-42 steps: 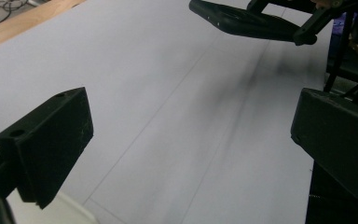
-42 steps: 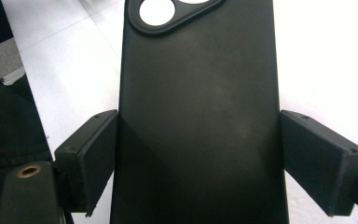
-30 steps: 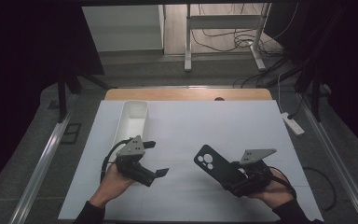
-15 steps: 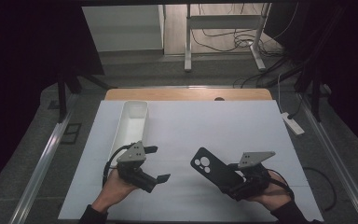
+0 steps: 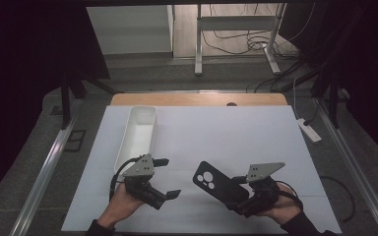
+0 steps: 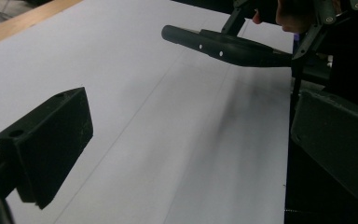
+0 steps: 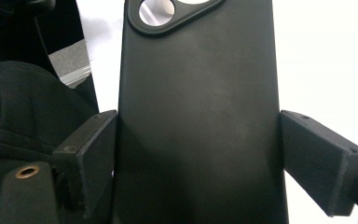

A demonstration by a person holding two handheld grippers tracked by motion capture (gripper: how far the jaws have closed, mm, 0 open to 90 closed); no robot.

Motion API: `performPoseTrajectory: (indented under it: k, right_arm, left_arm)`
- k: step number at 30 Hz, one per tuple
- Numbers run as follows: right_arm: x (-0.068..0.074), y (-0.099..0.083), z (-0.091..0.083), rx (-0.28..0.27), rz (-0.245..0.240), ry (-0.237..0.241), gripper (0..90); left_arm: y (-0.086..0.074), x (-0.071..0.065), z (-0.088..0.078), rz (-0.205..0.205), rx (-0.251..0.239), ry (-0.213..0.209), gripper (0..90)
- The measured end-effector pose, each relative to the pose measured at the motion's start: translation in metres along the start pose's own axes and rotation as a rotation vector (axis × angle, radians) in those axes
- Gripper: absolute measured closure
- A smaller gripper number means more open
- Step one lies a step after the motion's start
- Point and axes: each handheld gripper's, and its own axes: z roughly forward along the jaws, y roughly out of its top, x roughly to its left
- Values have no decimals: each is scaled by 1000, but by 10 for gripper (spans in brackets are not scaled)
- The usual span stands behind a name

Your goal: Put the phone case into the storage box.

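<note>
The right gripper (image 5: 236, 196) holds a black phone case (image 5: 219, 183). Its two jaws press on the long sides of the case, one on each side, near the bottom end. In the right gripper view the case (image 7: 198, 112) stands up between the jaws, and the camera hole is at the far end. In the high view the case points up and to the left, away from the right hand (image 5: 280, 209). It is lifted off the table (image 5: 236, 132); in the left gripper view the case (image 6: 223, 45) floats above the white top with a soft shadow under it.

The left gripper (image 5: 166, 178) is wide open and holds nothing. One jaw points toward the middle of the table and the other is lower, closer to the person. In the left gripper view the gripper (image 6: 186, 140) has bare white table between its jaws. The left hand (image 5: 120, 206) holds it near the front edge of the table.

A long white bin (image 5: 138, 135) sits on the left part of the table, just past the left gripper. The two grippers are apart, with clear table between them.
</note>
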Motion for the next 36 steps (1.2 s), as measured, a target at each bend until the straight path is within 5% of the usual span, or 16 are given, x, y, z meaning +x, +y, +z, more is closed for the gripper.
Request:
performPoseTrajectory:
  k: [36]
  right_arm:
    - [9,19,18,-30,-83,143,150]
  left_arm:
    - [7,3,26,38,-48,-203,0]
